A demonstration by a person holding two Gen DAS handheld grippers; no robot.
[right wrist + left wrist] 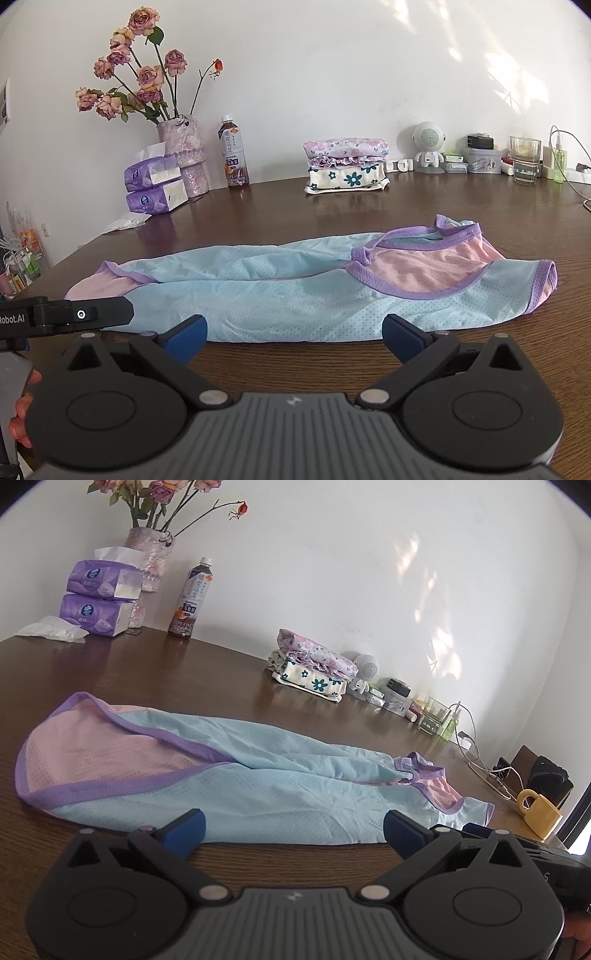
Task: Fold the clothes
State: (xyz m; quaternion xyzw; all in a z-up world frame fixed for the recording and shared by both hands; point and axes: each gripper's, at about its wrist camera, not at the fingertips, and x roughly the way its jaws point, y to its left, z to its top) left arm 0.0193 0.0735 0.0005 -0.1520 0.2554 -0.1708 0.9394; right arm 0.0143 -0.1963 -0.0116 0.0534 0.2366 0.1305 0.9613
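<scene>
While both grippers wait at the near edge of the worktop (369,206), nothing is held.

Garment: a light blue top (280,295) with pink lining and purple trim lies in a long band across the middle of both views, already doubled lengthwise, as I judge.

Left gripper: the left gripper (293,827), low in the left view, has its fingers spread wide and empty, just before the near hem.

Right gripper: the right gripper (294,336) has its fingers also wide apart and empty, near the same hem.

Step in hand: probably the moment before a new grasp for the next fold.

Next move: each gripper likely needs to close on one end of the band, catching all layers, then bring the ends together.

Finished pile: folded floral clothes (345,164) sit in the upper middle, against the wall.

Hidden: the fingertips are partly cut off by the gripper bodies; whether they touch the cloth I cannot tell. Only fingertips of a hand (22,406) show at the lower left of the right view.
</scene>
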